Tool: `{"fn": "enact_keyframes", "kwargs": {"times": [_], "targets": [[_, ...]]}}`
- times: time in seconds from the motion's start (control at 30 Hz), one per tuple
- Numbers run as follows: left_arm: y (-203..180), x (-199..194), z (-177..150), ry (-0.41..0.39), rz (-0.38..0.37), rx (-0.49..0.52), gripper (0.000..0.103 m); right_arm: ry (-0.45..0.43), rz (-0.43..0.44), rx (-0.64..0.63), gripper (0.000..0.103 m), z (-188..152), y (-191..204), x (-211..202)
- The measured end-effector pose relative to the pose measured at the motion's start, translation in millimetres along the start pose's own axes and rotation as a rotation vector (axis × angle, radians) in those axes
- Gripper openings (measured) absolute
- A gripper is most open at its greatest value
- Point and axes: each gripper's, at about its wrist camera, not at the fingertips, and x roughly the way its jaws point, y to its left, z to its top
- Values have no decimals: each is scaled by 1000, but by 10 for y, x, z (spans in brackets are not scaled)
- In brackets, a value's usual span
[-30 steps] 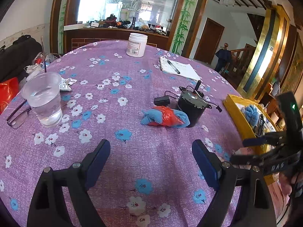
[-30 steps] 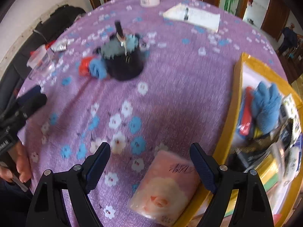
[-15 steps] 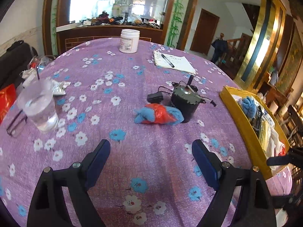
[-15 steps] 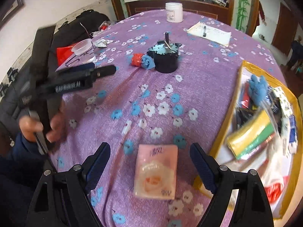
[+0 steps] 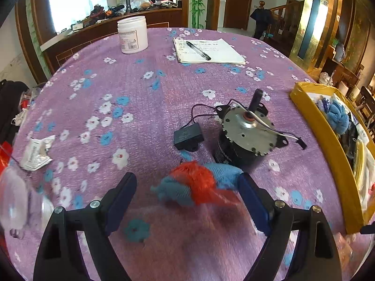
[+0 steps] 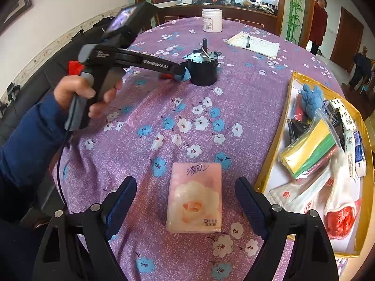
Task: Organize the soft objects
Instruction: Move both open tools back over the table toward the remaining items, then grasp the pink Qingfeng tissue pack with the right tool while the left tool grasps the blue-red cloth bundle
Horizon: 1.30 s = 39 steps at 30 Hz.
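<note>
Soft blue-and-red cloth bundle lies on the purple flowered tablecloth, just in front of the black motor and beside its small black capacitor; the left gripper has its jaws around the bundle and is closing, the right blue pad just at the bundle's blue end, the left pad still apart from it, so nothing is gripped yet; the bundle looks blurred in this view. Right gripper stands wide open with the pink tissue pack lying flat between its jaws, touched by neither pad.

The right wrist view alone shows the hand in a blue sleeve holding the left gripper, whose tip reaches the bundle by the motor, and it looks down into the yellow-rimmed tray, with a blue glove, a bag of yellow and green sheets, white packets and a red bag; two people stand by the far doorway. The left wrist view alone shows a crumpled wrapper and a blurred clear cup at the left edge; both views show the white jar and the notepad with pen on the far side.
</note>
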Motion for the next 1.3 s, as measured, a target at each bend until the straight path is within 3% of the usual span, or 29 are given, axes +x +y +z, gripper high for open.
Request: {"fn": "enact_keyframes", "kwargs": {"times": [0.03, 0.07, 0.23, 0.33, 0.53, 0.67, 0.73, 0.77, 0.8, 0.83, 0.93, 1.17, 1.3], "targets": [[5, 9, -10, -5, -9, -7, 57, -1, 2, 3, 89, -4, -4, -4], [21, 45, -21, 15, -27, -21, 46, -3, 3, 5, 89, -5, -12, -10], [65, -8, -106, 23, -30, -58, 36, 1, -1, 15, 89, -21, -41, 0], [57, -166, -223, 24, -42, -75, 36, 7, -6, 16, 89, -16, -53, 15], [-3, -675, -557, -59, -120, -97, 36, 32, -26, -14, 89, 16, -43, 117], [-54, -856, -766, -105, -103, -103, 36, 72, -39, -40, 87, 57, -34, 252], [-81, -895, -830, -121, -96, -104, 36, 106, -54, -58, 76, 48, -10, 324], [-88, -900, -843, -123, -102, -105, 36, 120, -61, -63, 64, 35, -4, 356], [-98, -903, -853, -125, -108, -106, 36, 137, -64, -70, 58, 19, 12, 386], [-116, -906, -862, -130, -113, -107, 36, 138, -71, -75, 58, 0, 27, 387], [-145, -904, -871, -136, -128, -108, 36, 96, -70, -46, 56, -7, 22, 315], [-356, -1010, -854, -183, -150, -89, 36, -105, -27, 173, 56, 85, -232, -21], [-544, -990, -851, -170, -174, -57, 36, -123, -2, 244, 56, 41, -269, 26]]}}
